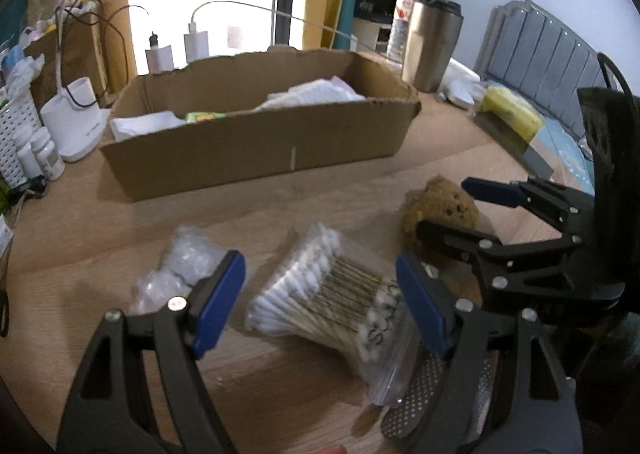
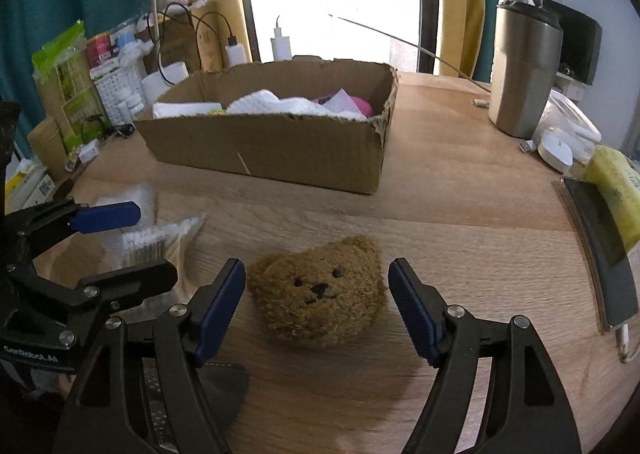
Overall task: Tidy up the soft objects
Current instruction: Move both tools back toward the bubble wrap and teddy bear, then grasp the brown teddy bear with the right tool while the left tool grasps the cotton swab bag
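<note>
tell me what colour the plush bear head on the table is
Golden brown, with dark eyes and nose; the bear head shows best in the right wrist view.

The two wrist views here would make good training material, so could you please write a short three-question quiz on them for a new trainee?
1. True or false: the plush bear head already lies inside the cardboard box.
2. Which item lies between the open jaws of the left gripper?
A. a bag of cotton swabs
B. a steel tumbler
C. a water bottle
3. Fill in: the right gripper is ____, its pads on either side of the bear head without pressing on it.

Key:
1. False; it lies on the wooden table, in front of the box.
2. A, the bag of cotton swabs.
3. open
</note>
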